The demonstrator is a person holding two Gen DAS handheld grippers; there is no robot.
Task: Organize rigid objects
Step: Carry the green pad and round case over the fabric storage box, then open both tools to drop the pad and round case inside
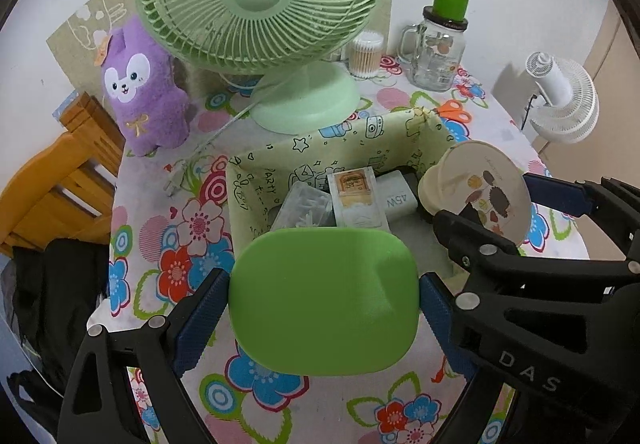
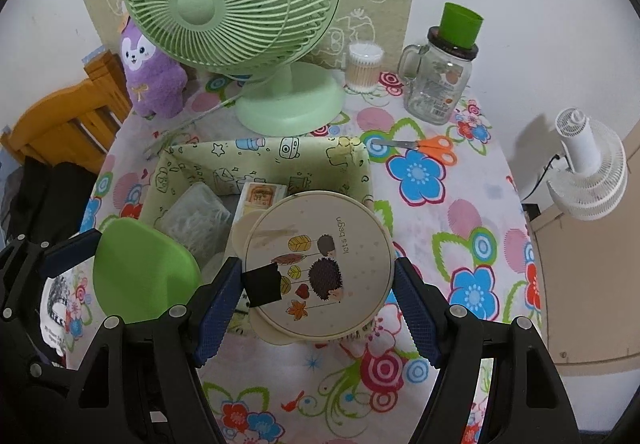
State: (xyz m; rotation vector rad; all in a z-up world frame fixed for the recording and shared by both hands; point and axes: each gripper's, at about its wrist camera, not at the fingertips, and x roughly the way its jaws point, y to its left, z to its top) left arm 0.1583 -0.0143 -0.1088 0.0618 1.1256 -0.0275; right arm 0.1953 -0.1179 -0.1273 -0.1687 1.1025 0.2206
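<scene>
Left claw (image 1: 324, 300) squeezes green lid (image 1: 324, 300) just in front of paper box (image 1: 340, 142). Right claw (image 2: 318, 296) squeezes round tin (image 2: 320, 264) over box's front edge.

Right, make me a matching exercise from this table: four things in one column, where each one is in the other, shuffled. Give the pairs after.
Things:
1. green lid
2. round hedgehog tin
3. orange scissors
4. white 45W charger

Places:
A. lying inside the patterned box
B. between the fingers of the right hand-held gripper
C. flat on the floral tablecloth, right of the box
D. between the fingers of the left hand-held gripper

Pairs: 1-D, 2-B, 3-C, 4-A
</scene>
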